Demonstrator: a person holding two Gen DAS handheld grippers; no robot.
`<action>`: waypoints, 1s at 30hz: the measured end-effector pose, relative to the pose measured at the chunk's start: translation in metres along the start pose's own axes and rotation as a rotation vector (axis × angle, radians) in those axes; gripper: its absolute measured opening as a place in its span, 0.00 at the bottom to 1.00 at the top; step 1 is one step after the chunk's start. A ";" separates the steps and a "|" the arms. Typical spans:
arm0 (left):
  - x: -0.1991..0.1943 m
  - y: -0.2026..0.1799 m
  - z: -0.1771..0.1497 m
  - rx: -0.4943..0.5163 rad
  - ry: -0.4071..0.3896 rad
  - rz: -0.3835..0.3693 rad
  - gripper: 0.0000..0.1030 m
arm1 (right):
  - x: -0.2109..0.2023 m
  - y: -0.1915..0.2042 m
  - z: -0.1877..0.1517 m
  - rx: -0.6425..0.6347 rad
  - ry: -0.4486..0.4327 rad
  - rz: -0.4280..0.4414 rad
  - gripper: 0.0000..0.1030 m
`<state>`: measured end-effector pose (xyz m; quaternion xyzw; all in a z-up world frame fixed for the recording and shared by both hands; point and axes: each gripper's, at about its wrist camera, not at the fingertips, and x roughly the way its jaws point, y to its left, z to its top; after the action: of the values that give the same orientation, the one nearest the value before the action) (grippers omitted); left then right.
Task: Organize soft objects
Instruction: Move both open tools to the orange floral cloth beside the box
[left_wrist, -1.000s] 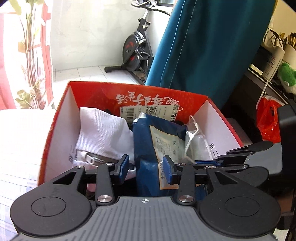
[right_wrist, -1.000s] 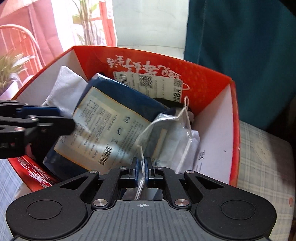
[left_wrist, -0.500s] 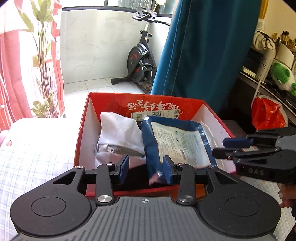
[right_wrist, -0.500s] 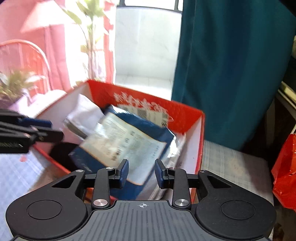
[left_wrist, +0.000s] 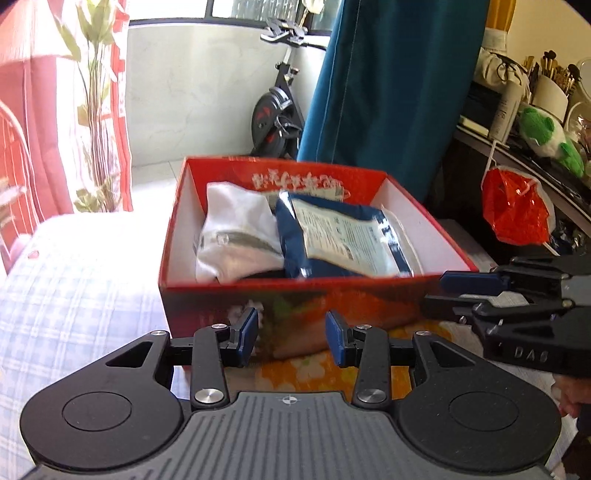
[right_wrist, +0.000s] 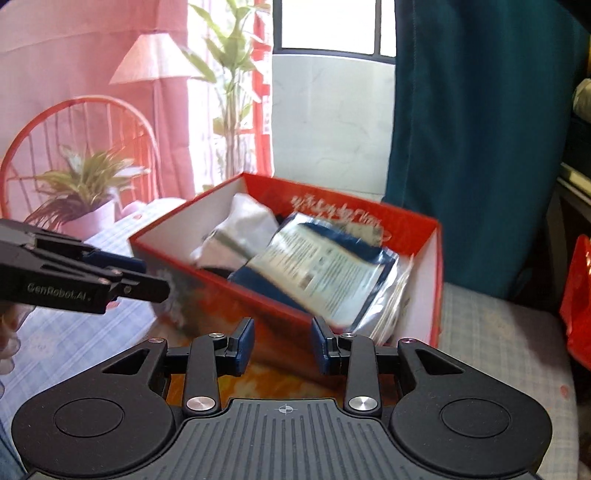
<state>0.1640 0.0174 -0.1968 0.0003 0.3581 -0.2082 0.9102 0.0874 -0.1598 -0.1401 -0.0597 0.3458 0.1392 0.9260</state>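
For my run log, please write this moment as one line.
left gripper: open, empty | right gripper: open, empty | red cardboard box: holds white folded cloth, blue plastic packet

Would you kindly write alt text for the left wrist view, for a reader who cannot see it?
An open red box on a checked cloth holds a white garment beside a blue packet. The left tool, open and empty, sits in front of the box; the right tool enters from the right.
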 end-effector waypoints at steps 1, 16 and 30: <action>0.002 0.000 -0.004 -0.002 0.012 -0.002 0.41 | 0.001 0.001 -0.005 0.000 0.010 0.006 0.30; 0.046 0.019 -0.064 -0.082 0.186 0.019 0.41 | 0.026 0.004 -0.089 0.083 0.042 0.010 0.32; 0.052 0.005 -0.067 -0.072 0.168 -0.021 0.43 | 0.024 -0.002 -0.099 0.115 -0.025 0.021 0.32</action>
<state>0.1564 0.0120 -0.2817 -0.0189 0.4403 -0.2040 0.8742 0.0430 -0.1770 -0.2306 -0.0010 0.3422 0.1294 0.9307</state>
